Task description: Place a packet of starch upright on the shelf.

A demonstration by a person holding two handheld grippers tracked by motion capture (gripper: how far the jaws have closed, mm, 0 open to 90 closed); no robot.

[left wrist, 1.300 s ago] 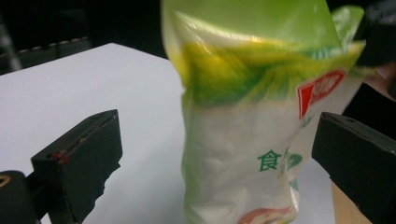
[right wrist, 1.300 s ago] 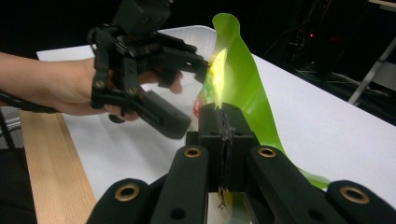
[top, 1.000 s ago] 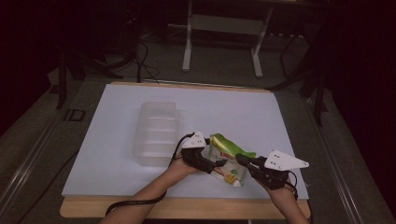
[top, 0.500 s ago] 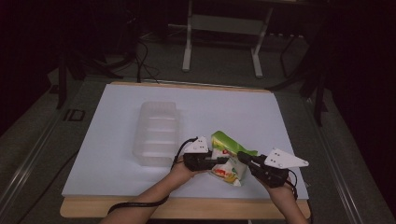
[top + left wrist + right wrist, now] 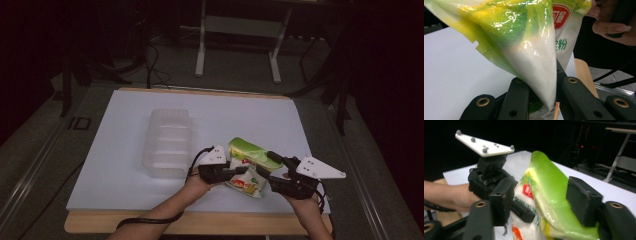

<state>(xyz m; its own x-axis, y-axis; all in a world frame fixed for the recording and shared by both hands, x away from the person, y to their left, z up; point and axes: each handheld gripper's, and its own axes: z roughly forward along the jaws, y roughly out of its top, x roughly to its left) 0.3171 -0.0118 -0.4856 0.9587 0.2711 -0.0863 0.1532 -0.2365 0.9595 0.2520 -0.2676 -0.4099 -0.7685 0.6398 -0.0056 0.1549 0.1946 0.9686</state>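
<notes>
- Dark room, cables and a metal stand [image 5: 239,35] sitting on the floor behind the white surface [image 5: 115,165]; wooden front edge showing under the forearms.
- A clear plastic container [image 5: 167,142] is lying left of centre on the surface, untouched, well clear of both claws.
- Left claw [image 5: 235,171] has just been closing: a second ago it was standing wide, now it is clamping on the green-and-white powder bag [image 5: 247,165]. Left gripper view is showing the bag's lower corner [image 5: 541,82] pinched tight between the black jaws.
- Right claw [image 5: 266,175] has just been opening: it was shut on the bag a second ago, now the jaws are standing well apart. Right gripper view is showing the bag [image 5: 546,195] still sitting in the gap, but the right pad [image 5: 581,200] is not pressing on it.
- My read: the bag is changing hands, right to left. The left claw is now carrying it.
- Bag position: near the front edge of the surface, right of centre, between the two claws, tilting up with its green top pointing away from the person. Can't tell whether its bottom corner is resting on the surface or hanging just above it.
- Right claw is sitting just beside the bag's right side, jaws still straddling it; it needs backing off before the left can swing the bag freely.
- Risk as I see it: a corner pinch on a slack, powder-filled bag, which could sag or slip.
</notes>
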